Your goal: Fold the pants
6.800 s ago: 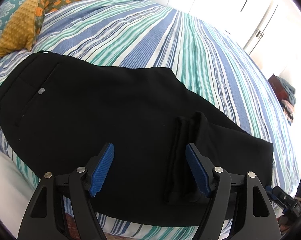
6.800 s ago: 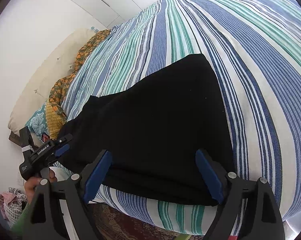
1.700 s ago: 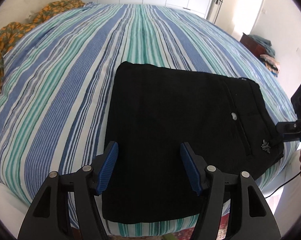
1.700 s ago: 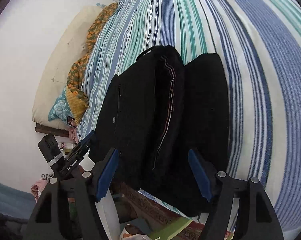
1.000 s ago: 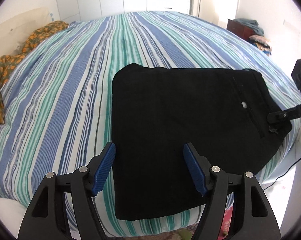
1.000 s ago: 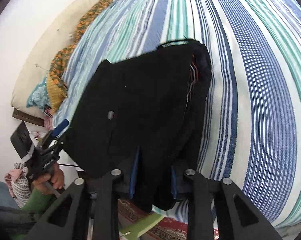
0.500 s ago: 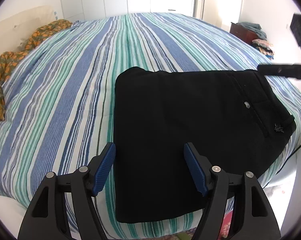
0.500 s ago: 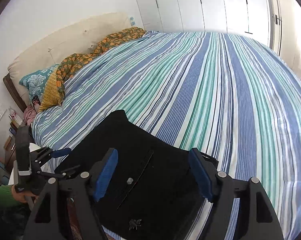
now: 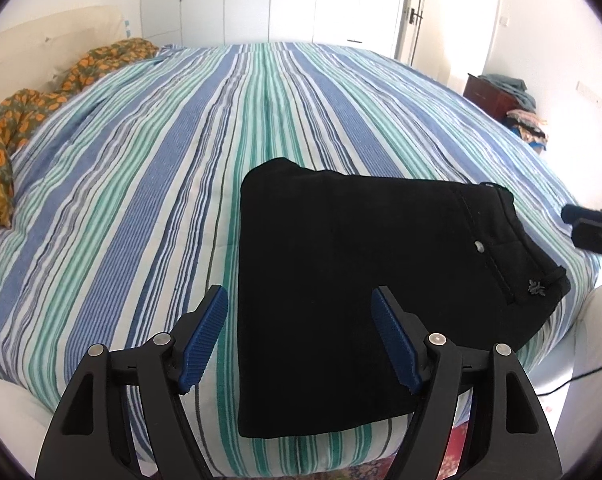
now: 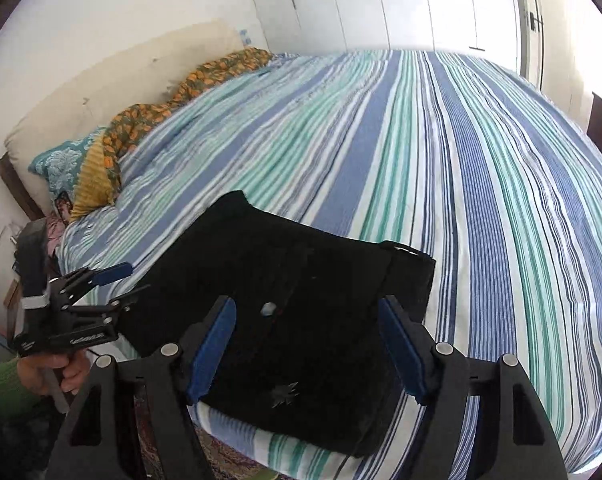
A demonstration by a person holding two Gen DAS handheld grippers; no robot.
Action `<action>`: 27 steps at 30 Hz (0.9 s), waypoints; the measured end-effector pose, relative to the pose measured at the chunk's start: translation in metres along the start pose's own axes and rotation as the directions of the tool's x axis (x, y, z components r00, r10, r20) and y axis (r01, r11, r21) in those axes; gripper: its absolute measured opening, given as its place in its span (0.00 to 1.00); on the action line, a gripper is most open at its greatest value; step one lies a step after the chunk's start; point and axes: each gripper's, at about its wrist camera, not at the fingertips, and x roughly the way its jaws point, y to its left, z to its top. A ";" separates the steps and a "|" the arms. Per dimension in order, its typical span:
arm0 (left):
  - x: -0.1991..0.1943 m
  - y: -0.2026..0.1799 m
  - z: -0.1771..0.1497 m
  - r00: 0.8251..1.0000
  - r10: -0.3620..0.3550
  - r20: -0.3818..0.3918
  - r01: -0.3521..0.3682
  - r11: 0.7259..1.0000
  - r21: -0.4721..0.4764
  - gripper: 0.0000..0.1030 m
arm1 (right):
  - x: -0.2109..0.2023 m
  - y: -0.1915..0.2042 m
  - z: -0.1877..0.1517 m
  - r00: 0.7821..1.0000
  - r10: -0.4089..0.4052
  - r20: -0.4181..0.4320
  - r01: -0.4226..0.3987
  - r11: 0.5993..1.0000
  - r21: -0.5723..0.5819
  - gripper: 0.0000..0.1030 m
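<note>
Both jaws apart, empty: left gripper [image 9: 299, 336], right gripper [image 10: 307, 346]. Folded black fabric pants [image 9: 365, 280] lie just ahead on striped bed [image 9: 149, 184], near its edge; a nudge could slide them off.

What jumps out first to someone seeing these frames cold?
The black pants, folded into a compact rectangle near the front edge of the bed, stark against the blue, green and white striped bedspread. Both the left gripper and the right gripper hang open above them, holding nothing. An orange patterned blanket lies bunched by the headboard.
</note>
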 end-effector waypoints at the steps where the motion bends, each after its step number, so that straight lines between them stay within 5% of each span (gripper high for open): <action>1: 0.001 -0.002 0.000 1.000 0.001 -0.003 -0.001 1.000 0.009 0.74 | -0.005 0.009 -0.007 1.000 0.016 0.006 -0.016 1.000 -0.012 0.71; 8: 0.030 -0.017 -0.013 0.993 0.055 -0.108 -0.043 0.993 0.107 0.80 | 0.030 0.020 -0.067 0.996 0.009 -0.093 -0.004 0.999 0.054 0.71; 16: 0.034 0.000 -0.013 0.989 -0.009 -0.150 0.009 1.000 -0.004 0.88 | 0.034 0.021 -0.065 0.998 0.018 -0.065 -0.013 0.998 0.064 0.75; 27: 0.035 -0.001 -0.013 0.989 0.002 -0.150 -0.002 1.000 0.001 0.92 | 0.035 0.021 -0.066 0.998 0.033 -0.048 -0.029 0.996 0.080 0.78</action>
